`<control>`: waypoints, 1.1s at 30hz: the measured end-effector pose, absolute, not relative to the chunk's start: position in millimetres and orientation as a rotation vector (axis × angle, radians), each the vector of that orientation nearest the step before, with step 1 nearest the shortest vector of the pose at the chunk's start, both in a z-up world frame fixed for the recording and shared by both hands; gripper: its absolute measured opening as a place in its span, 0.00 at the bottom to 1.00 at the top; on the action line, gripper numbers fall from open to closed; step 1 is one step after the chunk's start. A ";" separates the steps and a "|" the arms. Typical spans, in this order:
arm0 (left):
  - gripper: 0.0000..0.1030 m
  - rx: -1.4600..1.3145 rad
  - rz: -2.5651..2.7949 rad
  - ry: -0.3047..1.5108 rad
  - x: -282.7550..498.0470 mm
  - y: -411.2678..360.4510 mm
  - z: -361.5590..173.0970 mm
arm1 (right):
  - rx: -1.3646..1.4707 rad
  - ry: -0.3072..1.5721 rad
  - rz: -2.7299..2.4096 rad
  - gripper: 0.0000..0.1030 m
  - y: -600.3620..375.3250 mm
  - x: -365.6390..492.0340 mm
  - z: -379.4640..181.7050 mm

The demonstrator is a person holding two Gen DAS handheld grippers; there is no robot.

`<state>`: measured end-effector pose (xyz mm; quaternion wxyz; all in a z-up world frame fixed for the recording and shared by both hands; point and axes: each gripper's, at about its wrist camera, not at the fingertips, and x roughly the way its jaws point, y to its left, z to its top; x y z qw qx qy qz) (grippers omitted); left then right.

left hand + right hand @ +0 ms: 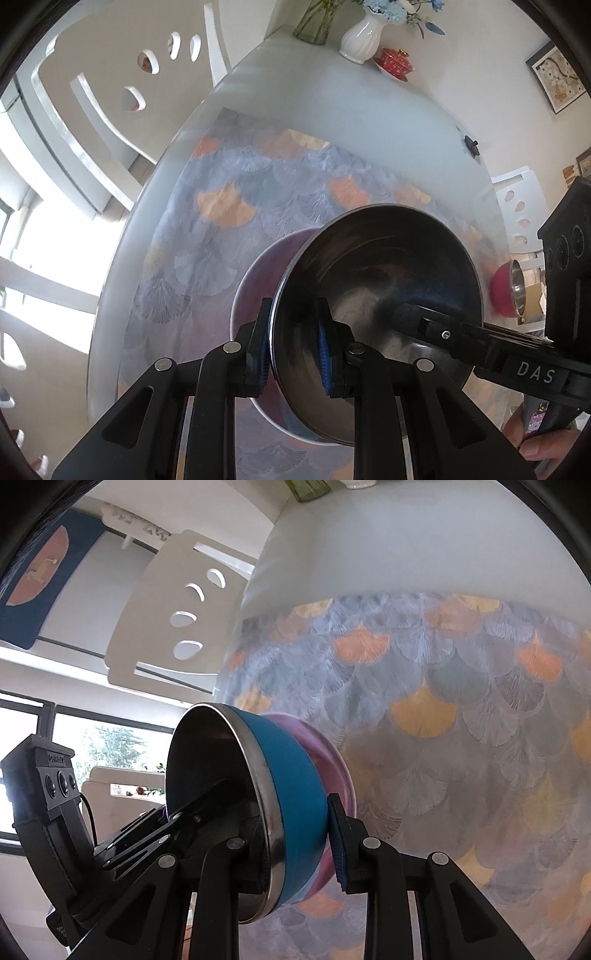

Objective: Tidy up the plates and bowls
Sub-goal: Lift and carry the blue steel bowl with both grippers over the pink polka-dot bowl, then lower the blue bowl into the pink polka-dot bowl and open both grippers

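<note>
Both hand-held grippers are pinching one blue bowl [291,794] with a steel lining by opposite sides of its rim; the left hand-held gripper [295,350] is clamping the rim with one pad outside the wall and one inside, and the right hand-held gripper [299,845] is doing the same from the far side, its dark body reaching into the bowl in the left wrist view. The bowl is hanging tilted just above a purple bowl [255,288], which is sitting on the patterned mat [443,701] on the desk [332,92]; whether the two bowls are already touching I cannot tell. The step in hand looks like nesting the blue bowl into the purple one. The next move is calling for levelling the blue bowl, centring it over the purple bowl and seating it before either grip is loosened; a red bowl [504,291] is waiting to the right of the purple bowl, well apart.
</note>
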<state>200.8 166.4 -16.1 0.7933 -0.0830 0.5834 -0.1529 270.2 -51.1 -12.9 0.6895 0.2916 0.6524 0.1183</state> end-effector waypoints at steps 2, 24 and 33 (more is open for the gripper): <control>0.18 -0.184 -0.323 1.256 201.7 168.7 -18.1 | 0.656 1.472 0.261 0.25 -49.7 270.0 -18.2; 0.17 -0.210 -0.296 1.258 202.3 177.3 -23.2 | 0.628 1.495 0.255 0.27 -45.1 272.9 -27.3; 0.17 -0.192 -0.283 1.250 199.7 176.0 -19.5 | 0.642 1.488 0.251 0.27 -48.3 271.8 -25.8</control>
